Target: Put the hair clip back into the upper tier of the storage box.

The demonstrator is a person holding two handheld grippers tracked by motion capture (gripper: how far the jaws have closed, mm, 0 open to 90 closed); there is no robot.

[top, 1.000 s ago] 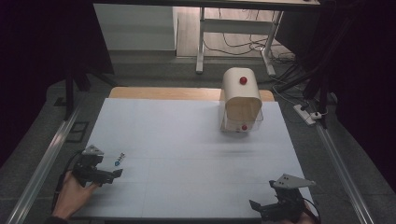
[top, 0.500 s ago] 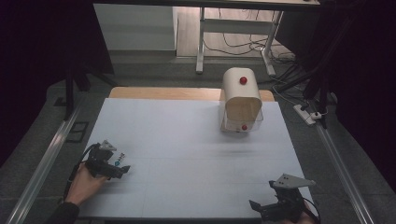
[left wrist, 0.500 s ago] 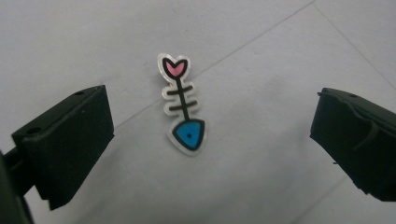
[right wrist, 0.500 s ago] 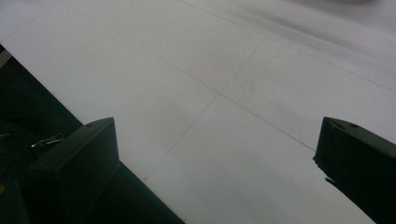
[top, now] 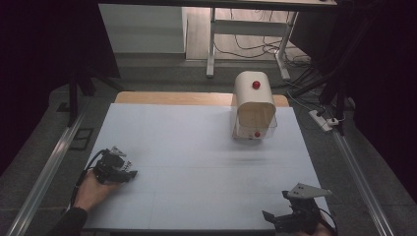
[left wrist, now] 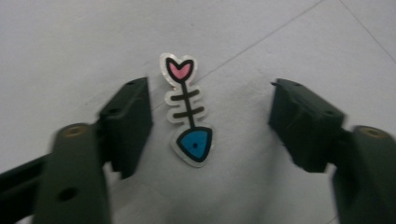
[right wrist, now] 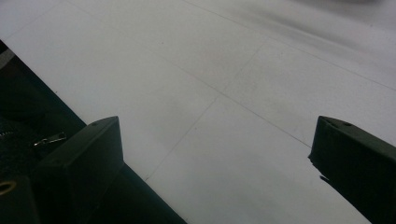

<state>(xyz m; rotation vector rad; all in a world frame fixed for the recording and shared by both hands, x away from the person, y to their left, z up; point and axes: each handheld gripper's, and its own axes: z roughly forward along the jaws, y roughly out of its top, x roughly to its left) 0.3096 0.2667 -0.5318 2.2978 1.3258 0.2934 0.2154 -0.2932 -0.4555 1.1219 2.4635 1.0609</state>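
Fish-bone sticker (left wrist: 187,110): a small flat cut-out with a clear glossy border, pink heart-shaped tail at one end, dark spine with two cross ribs, blue head with a black dot eye at the other. It lies flat on the white table (top: 196,147), near the left front corner. In the left gripper view it sits between the two black jaws, nearer the jaw at the left of that view and just beside it, with bare table between it and the other jaw; neither pad presses on it. Blue head points toward the camera, pink tail away. Left gripper (left wrist: 210,119): held low over the table in the person's left hand (top: 93,189), jaws part-way apart and lately drawing together, sticker between them but not gripped. In the high view the left gripper (top: 127,172) lies at the table's left front, its cable looping beside the hand; the sticker is too small to make out there. Right gripper (right wrist: 215,154): jaws spread wide over bare table at its front edge, nothing between them; in the high view it sits at the right front corner (top: 275,219), well apart from the sticker, grey three-cornered plate on top. Cream dome-topped box (top: 253,105) with red knobs: far right of the table, well apart from both grippers.
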